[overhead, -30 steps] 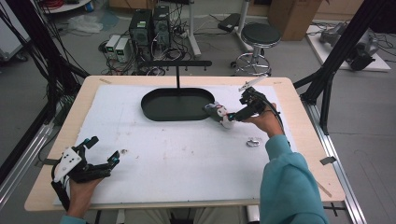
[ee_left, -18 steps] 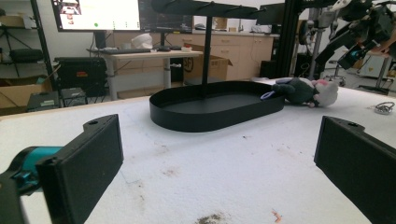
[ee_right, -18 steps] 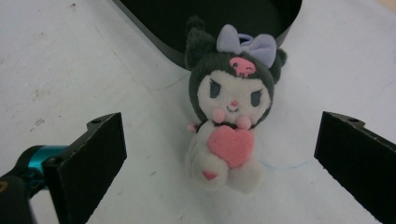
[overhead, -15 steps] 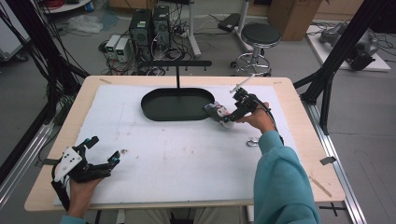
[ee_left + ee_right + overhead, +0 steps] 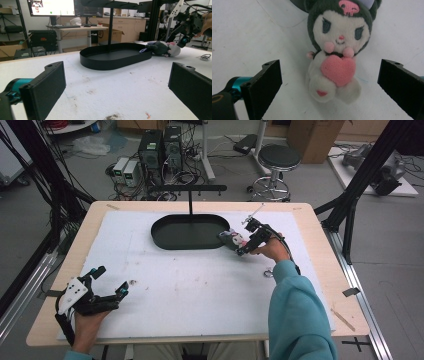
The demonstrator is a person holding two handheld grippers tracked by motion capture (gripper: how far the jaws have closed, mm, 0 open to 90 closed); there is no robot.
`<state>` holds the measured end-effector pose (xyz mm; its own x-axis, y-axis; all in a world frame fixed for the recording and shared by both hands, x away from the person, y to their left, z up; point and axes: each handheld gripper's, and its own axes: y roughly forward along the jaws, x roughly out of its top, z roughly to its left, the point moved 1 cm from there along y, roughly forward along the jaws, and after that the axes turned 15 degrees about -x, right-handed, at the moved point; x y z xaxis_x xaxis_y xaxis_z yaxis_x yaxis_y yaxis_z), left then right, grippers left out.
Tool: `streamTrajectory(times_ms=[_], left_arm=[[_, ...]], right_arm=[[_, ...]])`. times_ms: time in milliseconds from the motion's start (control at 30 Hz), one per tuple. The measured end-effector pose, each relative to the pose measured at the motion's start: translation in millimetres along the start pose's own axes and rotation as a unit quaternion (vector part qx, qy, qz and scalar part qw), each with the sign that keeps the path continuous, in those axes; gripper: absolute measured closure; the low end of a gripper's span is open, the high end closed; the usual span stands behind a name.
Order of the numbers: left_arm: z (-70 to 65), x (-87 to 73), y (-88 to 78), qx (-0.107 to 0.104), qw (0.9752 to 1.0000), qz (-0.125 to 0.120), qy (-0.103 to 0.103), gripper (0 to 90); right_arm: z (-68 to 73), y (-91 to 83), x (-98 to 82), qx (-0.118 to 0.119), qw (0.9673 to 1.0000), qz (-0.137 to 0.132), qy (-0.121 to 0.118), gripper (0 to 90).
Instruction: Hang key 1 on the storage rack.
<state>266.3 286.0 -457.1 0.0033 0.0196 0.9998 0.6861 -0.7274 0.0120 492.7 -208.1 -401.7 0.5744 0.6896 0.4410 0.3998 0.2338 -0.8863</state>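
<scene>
Plush toy (image 5: 337, 62) lying on the white mat just beside the black tray's (image 5: 165, 240) right end, right gripper (image 5: 240, 247) wide open around it, untouched, left gripper (image 5: 112, 285) wide open, empty, near front edge, bare mat between

Plush toy (image 5: 338, 57) fuzzy cloth; tray (image 5: 165, 237) matt black; table cover (image 5: 200, 290) rough white

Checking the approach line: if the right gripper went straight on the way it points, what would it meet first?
Most likely the plush toy, lying on the white table between the right gripper's open jaws; exact depth is unclear.
</scene>
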Motion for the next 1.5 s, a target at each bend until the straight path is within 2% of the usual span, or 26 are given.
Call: streamTrajectory(times_ms=[267,333,400,667,1133,1500], left_arm=[[0.1,0.1,0.0,0.0,1.0,0.0,-0.001,1.7],[0.2,0.0,0.0,0.0,1.0,0.0,-0.001,1.7],[0.1,0.0,0.0,0.0,1.0,0.0,-0.001,1.7],[-0.3,0.0,0.2,0.0,1.0,0.0,-0.001,1.7],[-0.3,0.0,0.2,0.0,1.0,0.0,0.0,1.7],[-0.3,-0.1,0.3,0.0,1.0,0.0,-0.001,1.7]], right_arm=[[1.8,10.7,0.1,-0.004,0.9996,0.027,-0.003,7.0],[1.9,11.1,0.2,-0.003,0.9996,0.029,-0.003,8.3],[1.6,12.0,0.4,0.001,0.9995,0.032,-0.004,13.9],[-0.3,17.9,0.3,-0.002,0.9993,0.037,-0.007,17.0],[2.2,22.6,4.2,-0.004,0.9988,0.042,-0.025,48.5],[1.9,16.4,4.1,-0.009,0.9987,0.039,-0.031,52.5]])
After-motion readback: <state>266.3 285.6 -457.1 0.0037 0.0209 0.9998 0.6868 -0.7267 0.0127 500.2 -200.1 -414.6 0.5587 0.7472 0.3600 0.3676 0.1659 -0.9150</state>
